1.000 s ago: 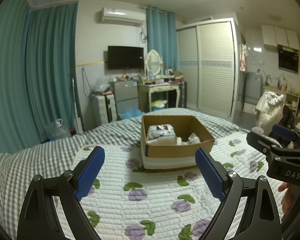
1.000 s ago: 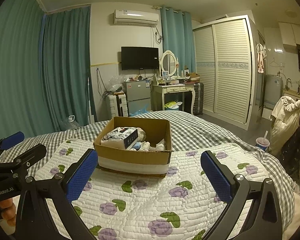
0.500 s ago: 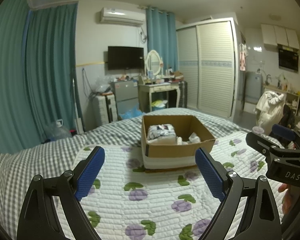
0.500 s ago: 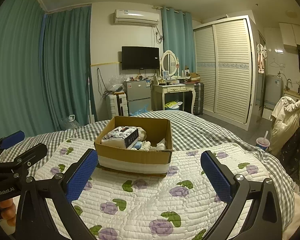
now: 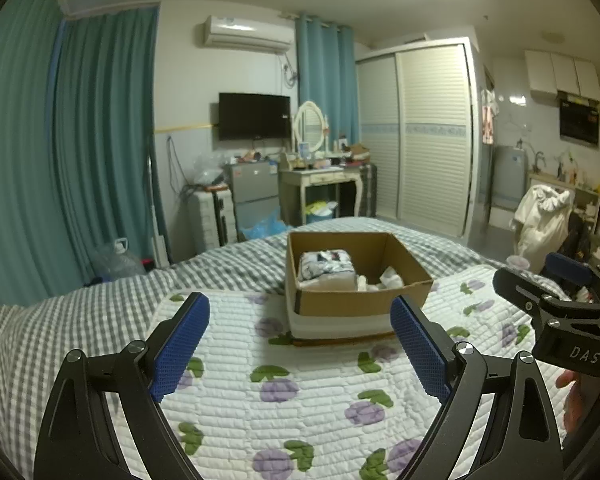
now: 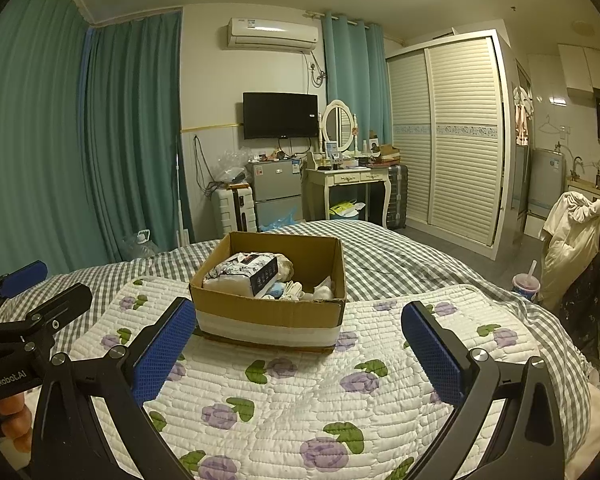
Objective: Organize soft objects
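nothing has moved since the earlier frame: your left tool (image 5: 300,344) and right tool (image 6: 296,344) hang open and empty just short of the box (image 6: 268,304) on the quilt (image 6: 300,400). the soft things (image 6: 244,276) sit inside the box; reach in carelessly and you may shove the light box along the quilt.

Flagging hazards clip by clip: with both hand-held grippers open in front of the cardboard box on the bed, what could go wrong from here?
1. The cardboard box sits on a soft floral quilt, so a push from the left hand-held gripper or the right hand-held gripper may slide or tip it.
2. The folded bundle and small white items are packed close, so a grasp might drag neighbours along.
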`<state>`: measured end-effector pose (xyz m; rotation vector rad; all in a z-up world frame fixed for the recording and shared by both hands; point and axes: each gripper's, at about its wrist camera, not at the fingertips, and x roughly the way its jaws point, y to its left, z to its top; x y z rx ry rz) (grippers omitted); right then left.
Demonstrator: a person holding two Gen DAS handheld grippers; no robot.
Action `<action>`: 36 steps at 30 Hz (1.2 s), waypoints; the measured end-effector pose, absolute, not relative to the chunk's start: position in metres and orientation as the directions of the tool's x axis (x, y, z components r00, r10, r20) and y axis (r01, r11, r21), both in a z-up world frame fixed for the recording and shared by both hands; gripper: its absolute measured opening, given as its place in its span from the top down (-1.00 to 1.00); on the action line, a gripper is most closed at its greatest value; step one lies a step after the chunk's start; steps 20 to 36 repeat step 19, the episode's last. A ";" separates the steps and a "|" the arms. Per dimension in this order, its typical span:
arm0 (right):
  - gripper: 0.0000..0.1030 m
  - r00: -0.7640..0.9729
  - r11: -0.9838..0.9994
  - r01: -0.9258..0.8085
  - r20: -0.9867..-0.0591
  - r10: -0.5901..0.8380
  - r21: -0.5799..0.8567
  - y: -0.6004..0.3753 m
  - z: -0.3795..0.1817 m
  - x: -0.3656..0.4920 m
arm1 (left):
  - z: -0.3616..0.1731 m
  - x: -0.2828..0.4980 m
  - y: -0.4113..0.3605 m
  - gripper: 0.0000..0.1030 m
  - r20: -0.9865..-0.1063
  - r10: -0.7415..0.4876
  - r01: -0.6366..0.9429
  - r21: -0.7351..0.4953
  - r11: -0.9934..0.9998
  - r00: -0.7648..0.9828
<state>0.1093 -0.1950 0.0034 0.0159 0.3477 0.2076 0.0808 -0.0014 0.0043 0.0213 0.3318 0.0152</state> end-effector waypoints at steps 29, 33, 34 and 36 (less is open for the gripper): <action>-1.00 0.914 0.979 -0.196 -0.351 0.203 0.056 -0.196 0.001 0.110 | 0.004 0.080 -0.004 -0.81 -0.326 0.022 -0.019 0.011 1.000 0.945; -1.00 0.914 0.979 -0.196 -0.351 0.203 0.056 -0.196 0.001 0.110 | 0.004 0.080 -0.004 -0.81 -0.326 0.022 -0.019 0.011 1.000 0.945; -1.00 0.914 0.979 -0.196 -0.351 0.203 0.056 -0.196 0.001 0.110 | 0.004 0.080 -0.004 -0.81 -0.326 0.022 -0.019 0.011 1.000 0.945; -1.00 0.914 0.979 -0.196 -0.351 0.203 0.056 -0.196 0.001 0.110 | 0.004 0.080 -0.004 -0.81 -0.326 0.022 -0.019 0.011 1.000 0.945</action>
